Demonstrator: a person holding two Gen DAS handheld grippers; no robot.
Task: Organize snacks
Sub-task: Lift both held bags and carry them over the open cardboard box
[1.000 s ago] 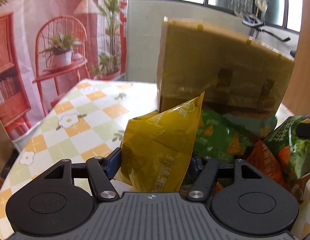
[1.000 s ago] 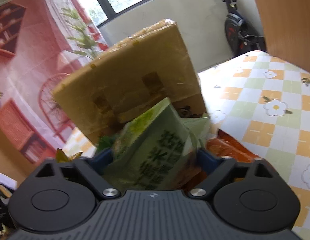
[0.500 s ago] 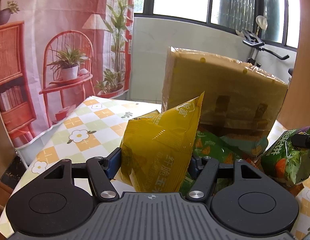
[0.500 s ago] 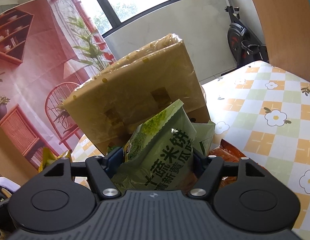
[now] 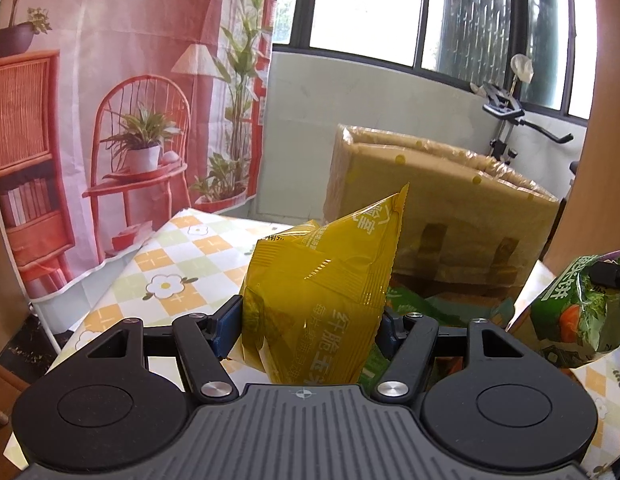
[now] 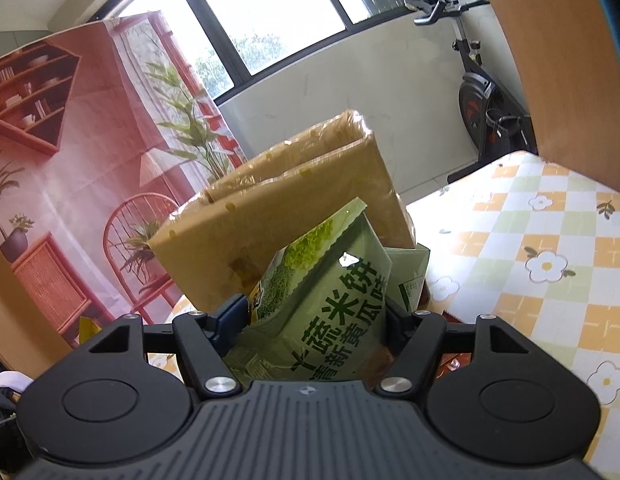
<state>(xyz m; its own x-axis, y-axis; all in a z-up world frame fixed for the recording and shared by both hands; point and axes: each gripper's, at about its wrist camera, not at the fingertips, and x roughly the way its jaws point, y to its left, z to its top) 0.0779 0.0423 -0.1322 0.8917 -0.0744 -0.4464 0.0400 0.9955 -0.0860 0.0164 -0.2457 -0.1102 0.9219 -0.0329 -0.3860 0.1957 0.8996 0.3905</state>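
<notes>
Two snack bags gripped, green [image 6: 330, 304] reads "米饼", yellow [image 5: 322, 304] maybe "纤脆"

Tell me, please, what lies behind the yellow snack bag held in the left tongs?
Behind the yellow snack bag stands a tape-wrapped cardboard box, with green snack packets at its foot. The bag hides the box's lower left corner and whatever lies there.

Each camera sits just behind its own gripper and looks forward along the fingers, tilted slightly downward. The left wrist view faces the cardboard box [image 5: 442, 216] from its left-front, with a yellow snack bag [image 5: 318, 304] close before the lens. The right wrist view faces the same cardboard box [image 6: 294, 204] from its right-front, a green rice-cracker bag [image 6: 326, 312] filling the near field. Both share the box, the checked tablecloth [image 6: 550, 248], the printed backdrop [image 5: 110, 100] and the exercise bike [image 6: 478, 92] beyond the box.
</notes>
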